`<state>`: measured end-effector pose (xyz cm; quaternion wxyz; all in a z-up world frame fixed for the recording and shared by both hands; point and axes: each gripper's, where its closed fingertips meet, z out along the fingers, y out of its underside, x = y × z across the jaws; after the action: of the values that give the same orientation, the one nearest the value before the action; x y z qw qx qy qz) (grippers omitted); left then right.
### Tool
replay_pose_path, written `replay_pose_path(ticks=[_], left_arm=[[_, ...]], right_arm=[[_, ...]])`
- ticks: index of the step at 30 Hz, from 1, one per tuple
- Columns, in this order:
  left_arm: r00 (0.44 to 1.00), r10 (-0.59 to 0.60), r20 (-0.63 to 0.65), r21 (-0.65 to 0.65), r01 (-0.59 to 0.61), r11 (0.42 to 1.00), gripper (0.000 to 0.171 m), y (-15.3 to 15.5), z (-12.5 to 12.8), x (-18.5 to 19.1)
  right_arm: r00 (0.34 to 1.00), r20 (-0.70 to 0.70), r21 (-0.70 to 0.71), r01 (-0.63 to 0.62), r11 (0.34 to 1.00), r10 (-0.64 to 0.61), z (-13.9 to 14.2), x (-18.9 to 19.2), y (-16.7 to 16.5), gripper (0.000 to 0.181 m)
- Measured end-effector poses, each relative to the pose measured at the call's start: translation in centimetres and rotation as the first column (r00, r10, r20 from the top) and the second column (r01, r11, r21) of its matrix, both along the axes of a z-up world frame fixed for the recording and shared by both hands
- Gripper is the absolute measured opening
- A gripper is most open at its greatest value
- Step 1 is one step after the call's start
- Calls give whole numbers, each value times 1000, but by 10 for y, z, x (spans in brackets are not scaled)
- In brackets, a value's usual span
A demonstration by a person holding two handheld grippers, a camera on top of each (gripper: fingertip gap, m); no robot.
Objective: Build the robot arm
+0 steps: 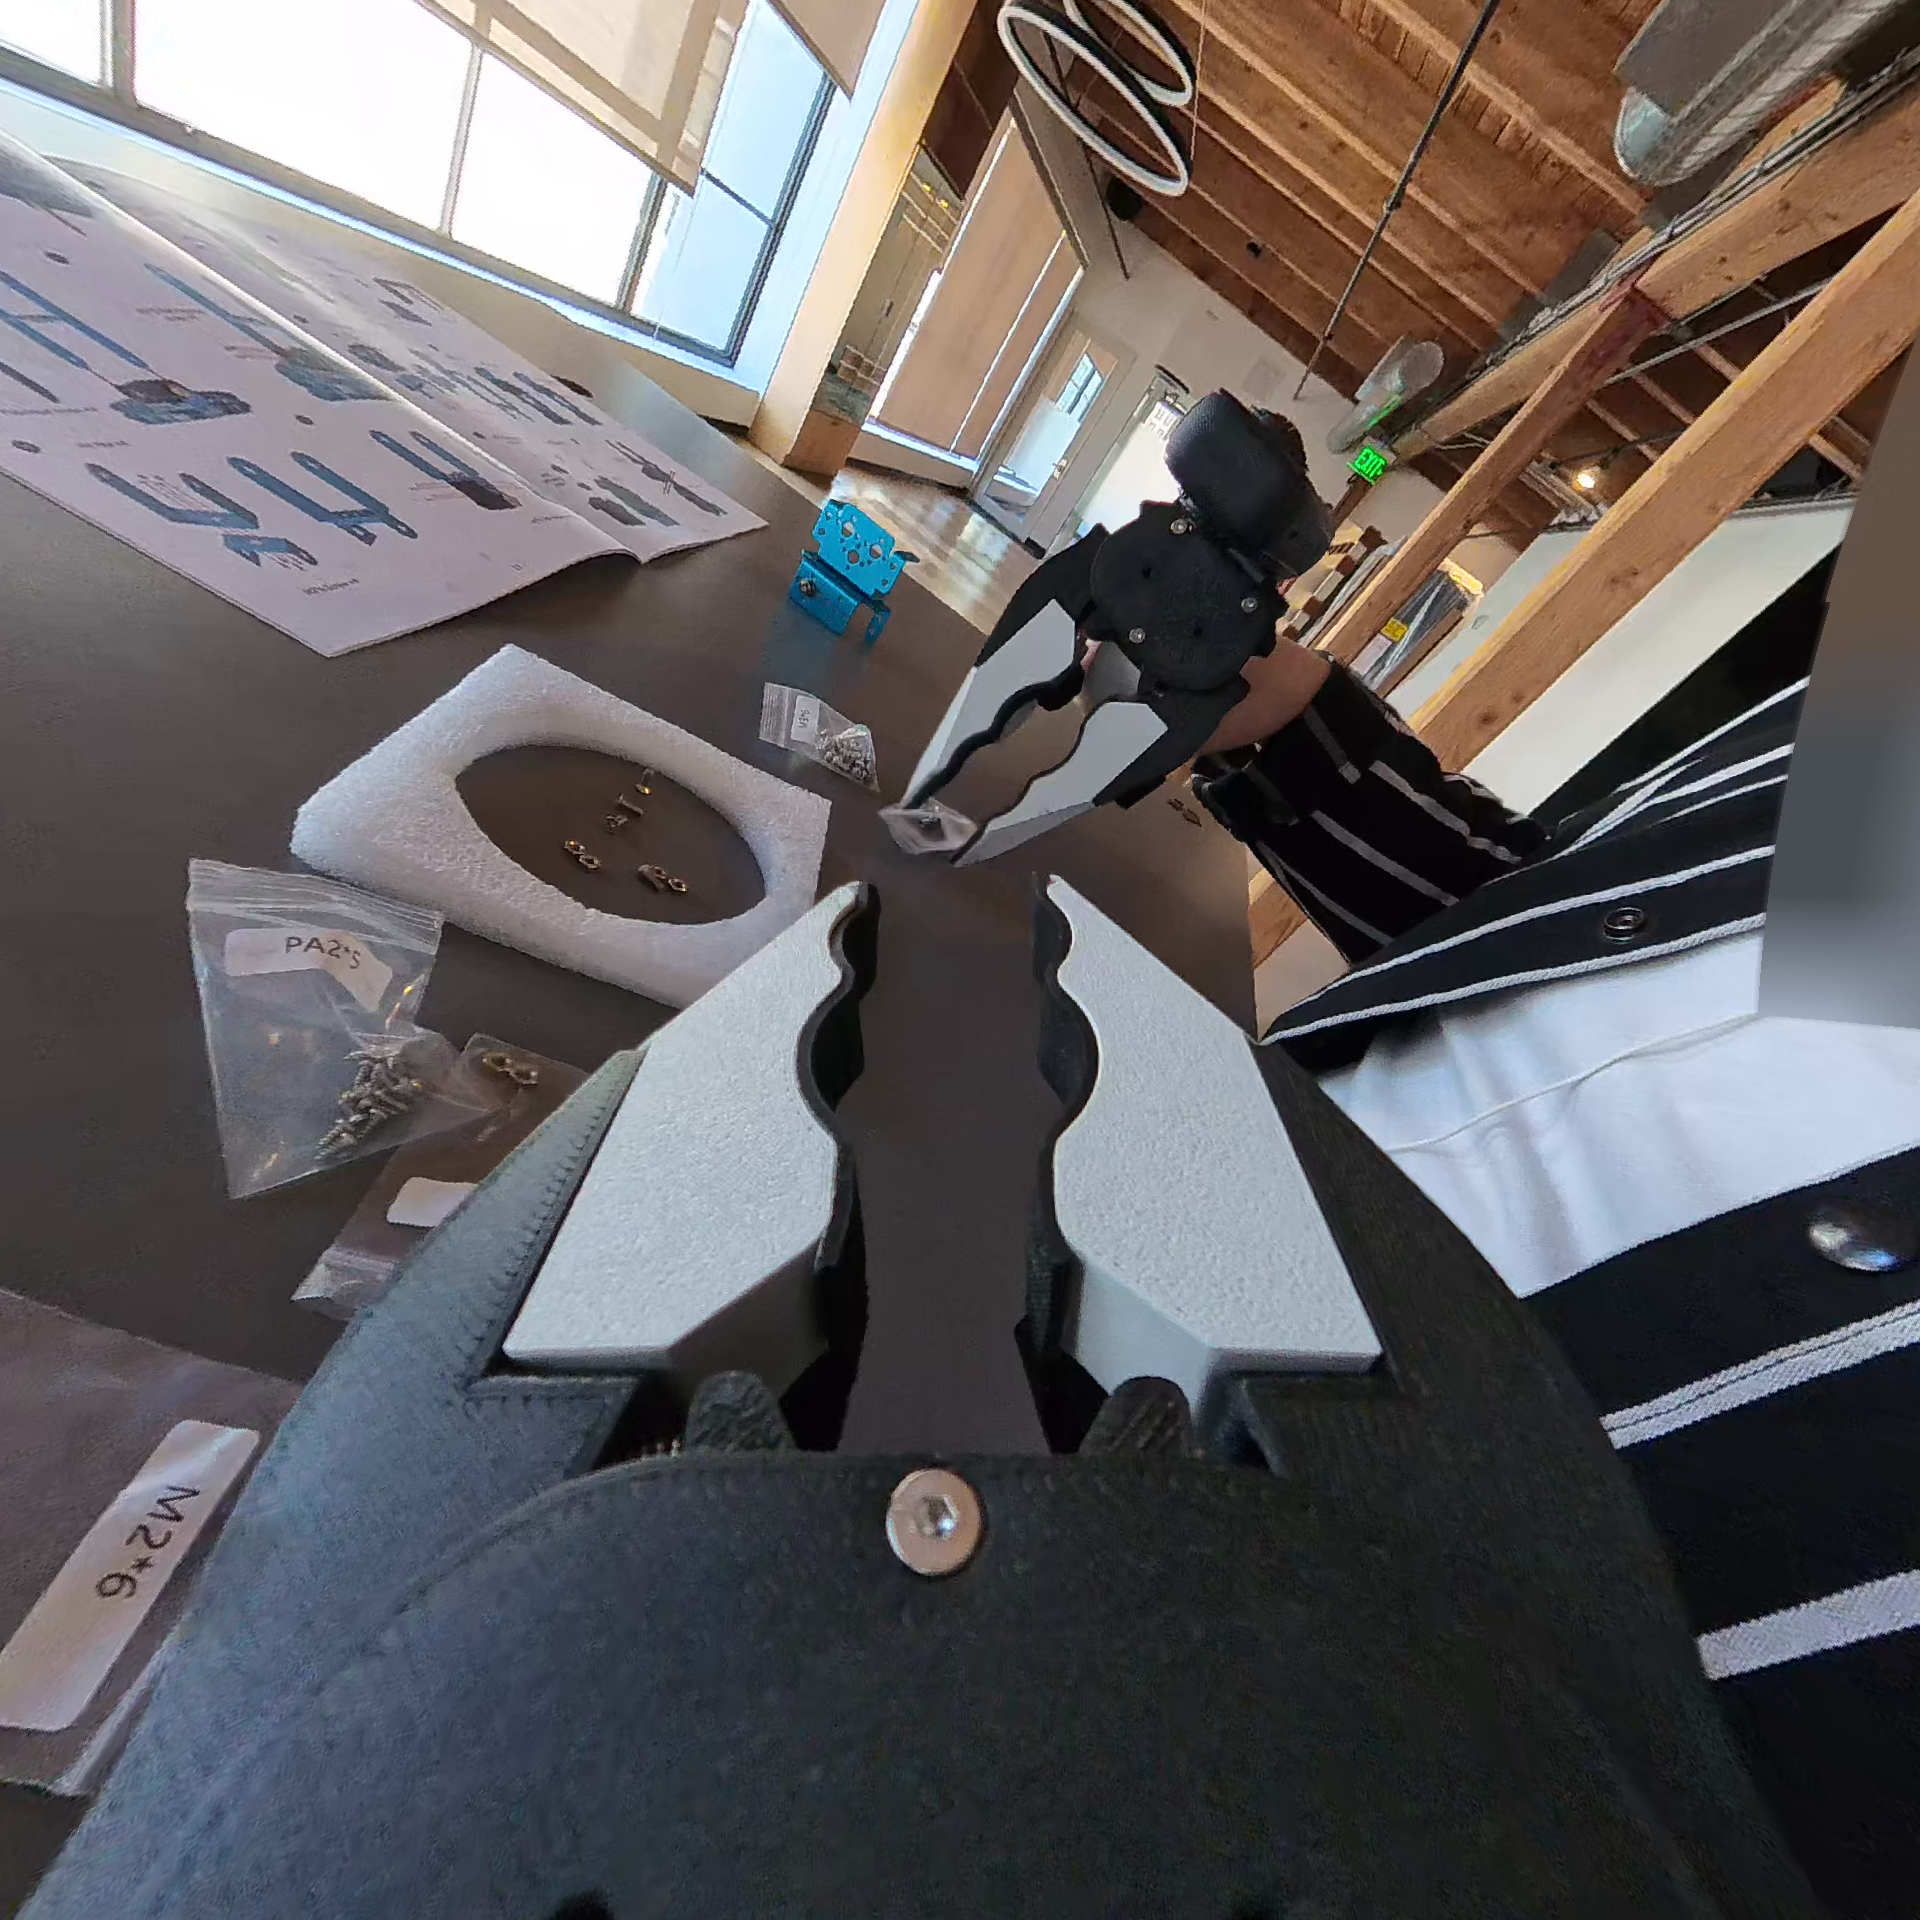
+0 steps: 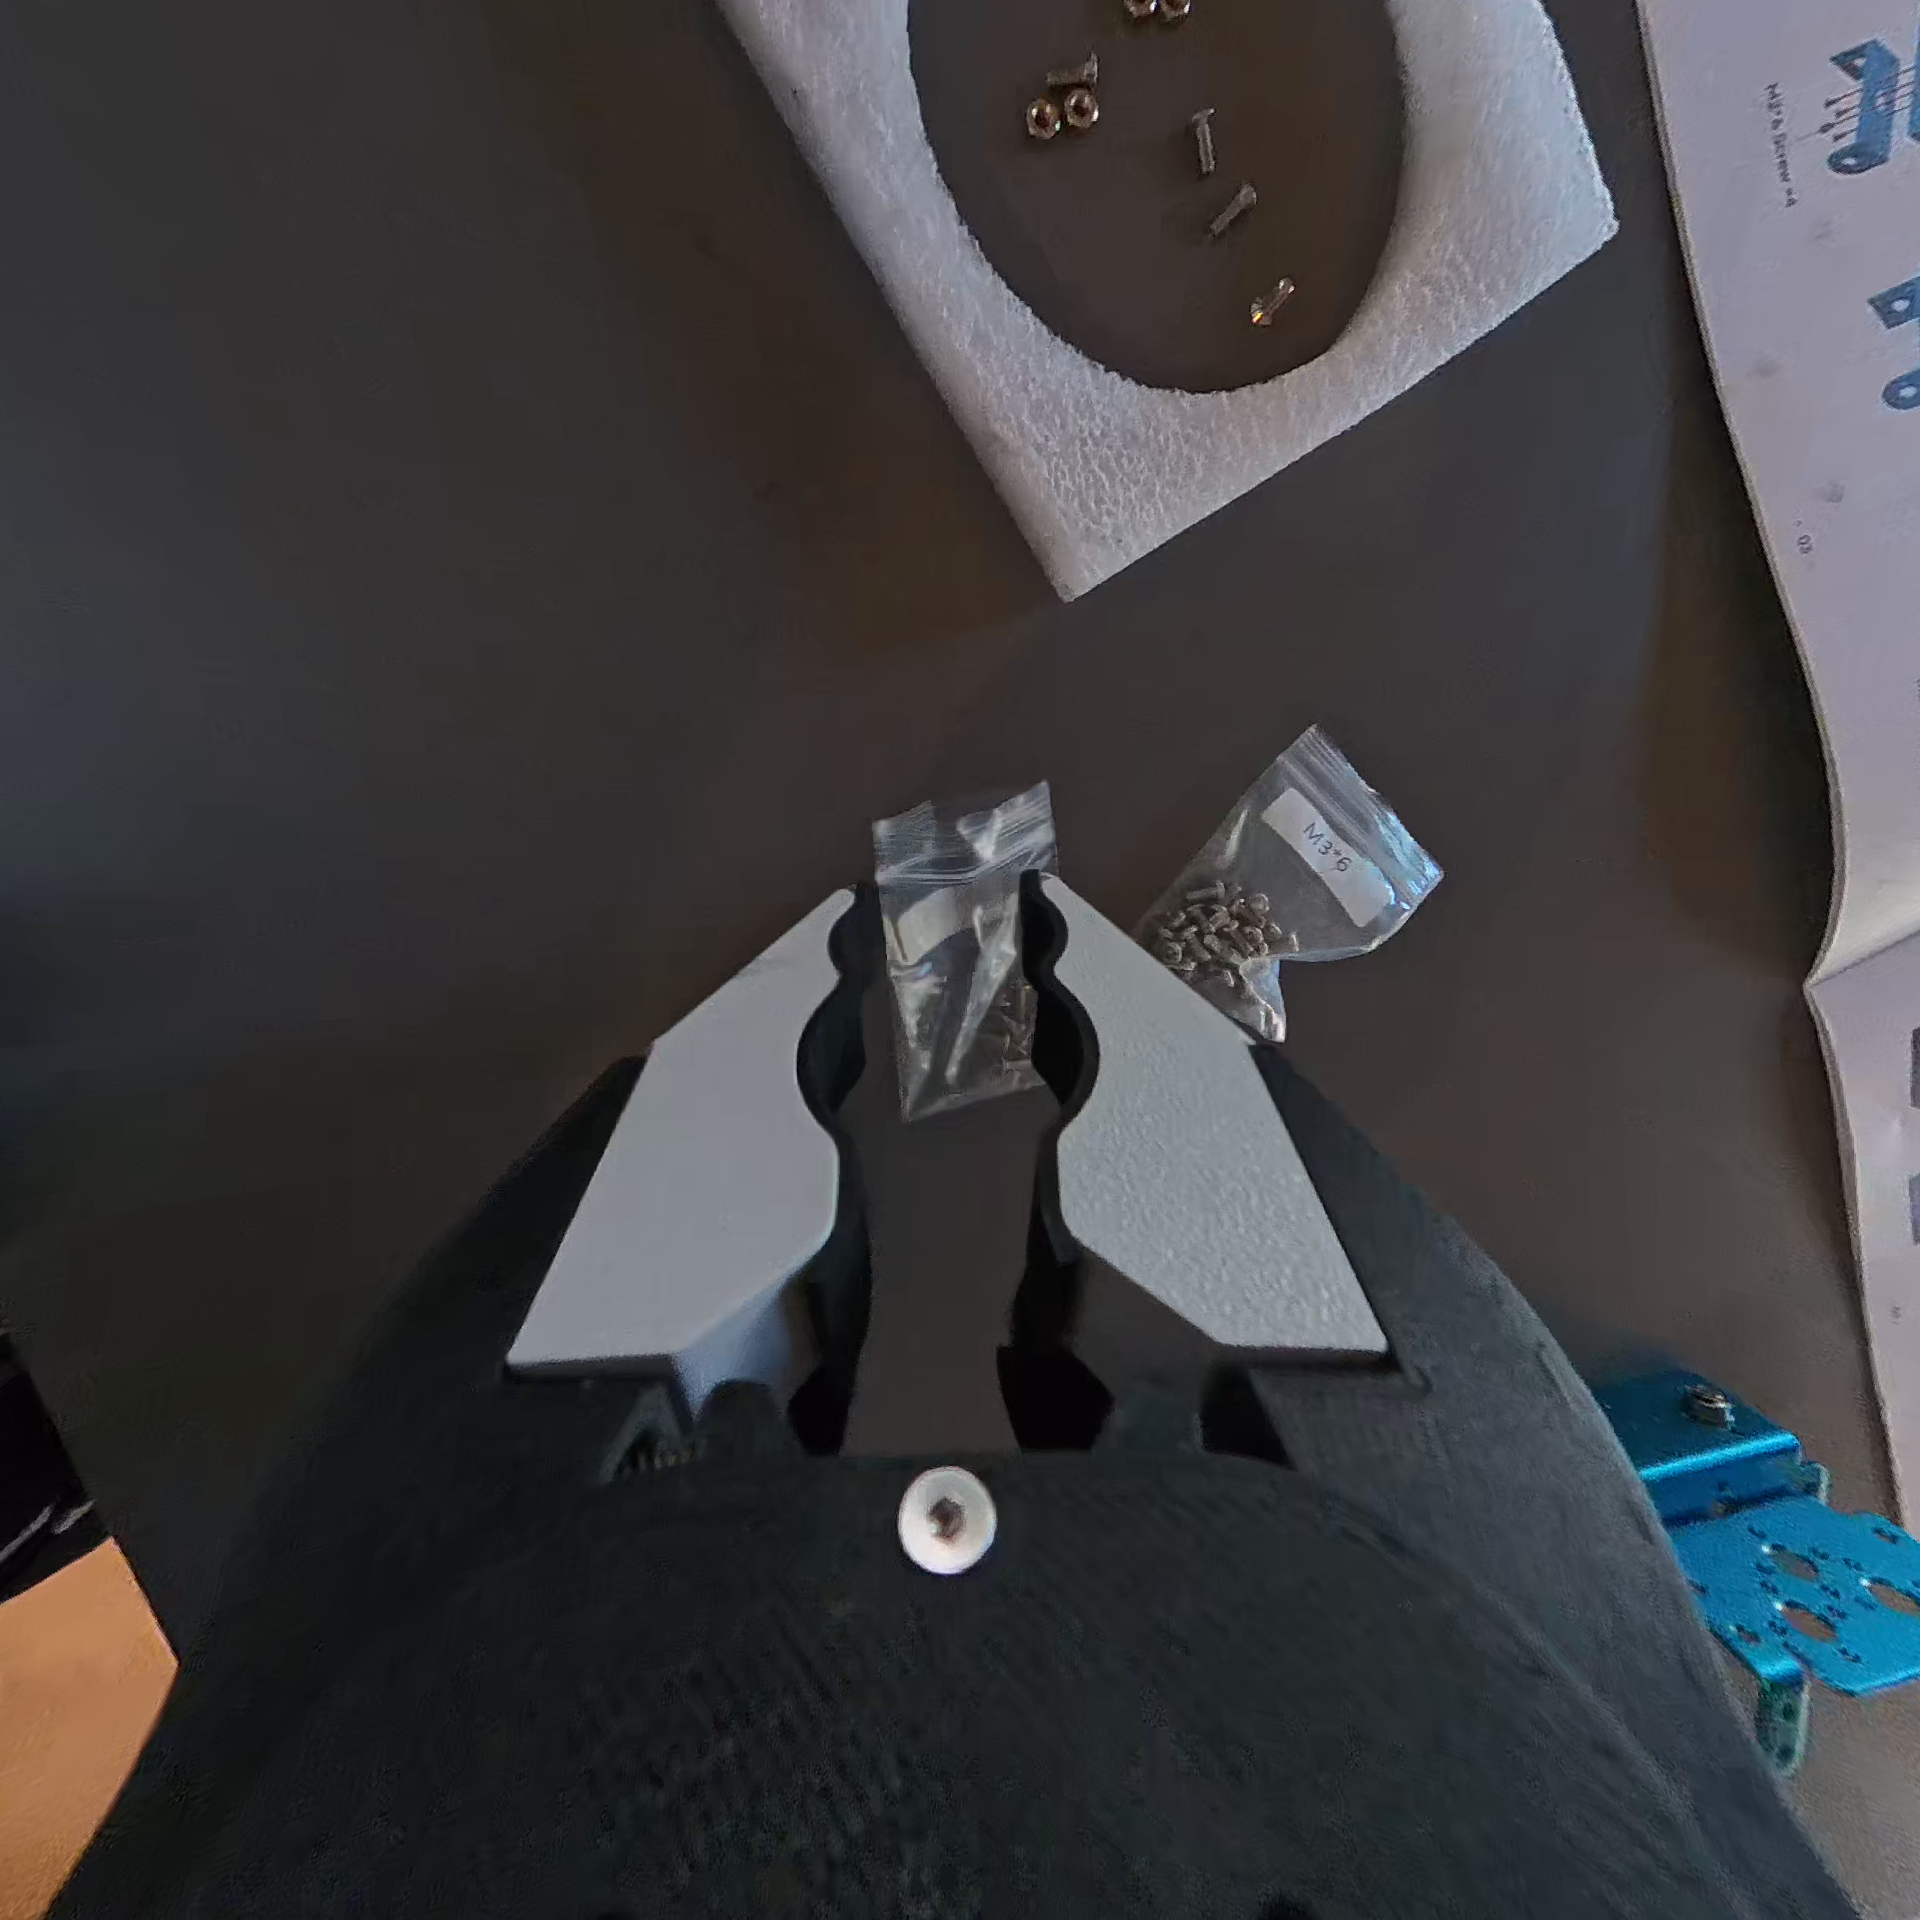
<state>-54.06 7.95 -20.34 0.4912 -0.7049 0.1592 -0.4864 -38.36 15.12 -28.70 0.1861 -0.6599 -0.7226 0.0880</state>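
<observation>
My right gripper point(image 2: 943, 886) is closed on a small clear bag point(image 2: 961, 971) holding a few screws, its fingertips pressing both of the bag's edges just above the dark table point(image 2: 416, 520). The left wrist view shows that gripper point(image 1: 940, 831) pinching the crumpled bag point(image 1: 928, 828) at its tips. My left gripper point(image 1: 956, 891) is open and empty, low over the table, a short way in front of the right gripper. A second clear bag of screws point(image 2: 1278, 914) lies just right of the right gripper's fingers.
A white foam frame point(image 1: 416, 810) point(image 2: 1039, 416) rings loose screws and nuts point(image 2: 1205, 145). Other things here are a blue metal bracket point(image 1: 847, 577) point(image 2: 1766, 1538), an open instruction booklet point(image 1: 312, 416) point(image 2: 1787, 416), more screw bags point(image 1: 312, 1018) at left, and a person's striped sleeve point(image 1: 1351, 821).
</observation>
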Motion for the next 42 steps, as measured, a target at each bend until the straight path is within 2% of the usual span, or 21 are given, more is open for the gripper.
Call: replay_pose_path(ticks=[4,7,9,13,17,21,24,26,29,32,35,37,39,41,42], left_arm=[[999,11,-31,-2,-11,1000,30,-4,-1,3],[996,45,-78,12,-44,999,31,-6,-2,4],[991,80,-110,40,-76,996,32,-8,-2,5],[971,156,-183,99,-139,985,36,-7,3,15],[945,209,-254,135,-179,975,42,0,13,38],[903,324,-281,165,-287,943,45,21,29,57],[893,398,-211,186,-363,913,51,39,57,77],[886,425,-185,206,-387,899,53,54,82,91],[848,465,-253,275,-398,876,54,80,123,108],[751,530,-393,326,-425,844,53,110,167,115],[623,514,-589,277,-442,853,51,132,190,116],[569,540,-620,317,-448,836,48,142,213,120],[587,573,-572,368,-440,819,44,152,239,132],[658,572,-490,389,-422,818,44,162,259,148],[708,555,-437,387,-409,826,44,166,268,157]], right_arm=[[992,-122,-46,15,999,-20,12,3,-5,35],[957,-277,-73,62,995,-80,29,12,-1,37],[906,-406,-73,100,992,-121,44,21,5,38],[754,-633,-7,220,975,-175,81,56,28,46],[629,-754,41,330,943,-187,106,106,48,56],[577,-798,60,364,929,-174,118,156,64,57],[557,-806,37,384,923,-200,136,192,83,56],[543,-818,43,383,923,-188,160,213,100,53],[507,-849,84,410,908,-150,209,236,139,45],[499,-853,102,444,890,-151,262,243,182,23],[581,-799,138,430,892,-156,299,235,214,19],[599,-792,190,424,886,-117,321,226,231,22],[623,-779,180,331,926,-72,326,205,235,32],[626,-777,99,212,972,-57,318,177,237,48],[626,-776,60,183,981,-69,314,165,242,49]])
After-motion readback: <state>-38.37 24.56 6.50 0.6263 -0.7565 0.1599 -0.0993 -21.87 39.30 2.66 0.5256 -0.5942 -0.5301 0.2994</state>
